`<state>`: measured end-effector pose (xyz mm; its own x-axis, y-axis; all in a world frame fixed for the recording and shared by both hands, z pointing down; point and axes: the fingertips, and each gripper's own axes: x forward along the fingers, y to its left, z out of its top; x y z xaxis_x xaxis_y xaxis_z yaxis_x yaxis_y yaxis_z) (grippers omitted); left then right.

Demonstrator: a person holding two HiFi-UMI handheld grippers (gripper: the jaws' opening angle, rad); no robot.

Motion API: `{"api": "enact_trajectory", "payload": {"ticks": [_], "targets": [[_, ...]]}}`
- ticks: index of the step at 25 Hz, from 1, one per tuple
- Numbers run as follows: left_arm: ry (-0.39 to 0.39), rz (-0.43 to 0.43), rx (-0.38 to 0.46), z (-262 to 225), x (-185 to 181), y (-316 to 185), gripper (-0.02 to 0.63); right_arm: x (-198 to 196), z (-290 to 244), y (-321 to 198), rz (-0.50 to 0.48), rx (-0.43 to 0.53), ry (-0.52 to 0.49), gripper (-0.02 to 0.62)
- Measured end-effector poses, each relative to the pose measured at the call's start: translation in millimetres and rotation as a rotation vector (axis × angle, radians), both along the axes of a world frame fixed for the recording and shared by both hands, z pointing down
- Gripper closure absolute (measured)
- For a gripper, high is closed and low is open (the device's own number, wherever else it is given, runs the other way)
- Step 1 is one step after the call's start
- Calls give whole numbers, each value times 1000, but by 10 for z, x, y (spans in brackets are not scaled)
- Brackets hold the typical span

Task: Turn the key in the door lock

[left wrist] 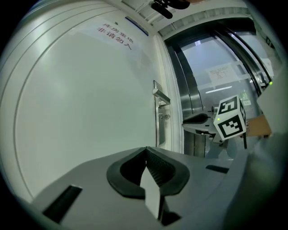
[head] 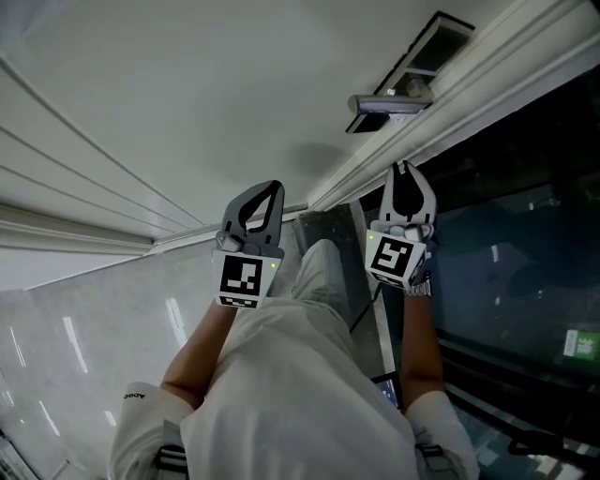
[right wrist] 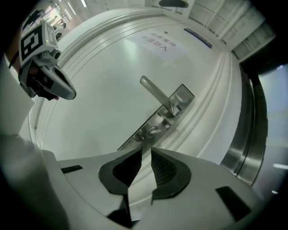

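Note:
A white door (head: 169, 122) fills the head view, its silver lever handle (head: 389, 101) near the door's edge. In the right gripper view the lever handle (right wrist: 157, 94) sits on a long metal plate (right wrist: 180, 99), with the round lock cylinder (right wrist: 152, 131) just below it; I cannot make out a key there. My right gripper (right wrist: 146, 150) points at the cylinder, a short way off it, jaws slightly apart and empty. My left gripper (left wrist: 146, 150) is shut on nothing and faces the plain door panel, left of the lock (left wrist: 163, 117). Both grippers hang side by side before the door.
A dark glass and steel frame (head: 525, 234) borders the door on the right. A notice with red print (left wrist: 116, 35) is stuck high on the door, with a door closer (left wrist: 164, 6) above it. The person's pale-trousered leg (head: 309, 281) stands between the grippers.

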<state>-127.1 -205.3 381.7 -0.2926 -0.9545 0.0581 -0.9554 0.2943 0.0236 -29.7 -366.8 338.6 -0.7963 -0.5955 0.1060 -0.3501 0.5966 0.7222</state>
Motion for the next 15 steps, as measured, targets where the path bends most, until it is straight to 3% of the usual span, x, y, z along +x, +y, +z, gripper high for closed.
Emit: {"api": "enact_trajectory", "payload": {"ticks": [9,15], "targets": [[12,10,0,72,14,-24,597,-390,-252,-134,-57,199,160,471],[9,-3,4,3,-82,-48,597,-552,-264,-248,-34,356,272,465]]}}
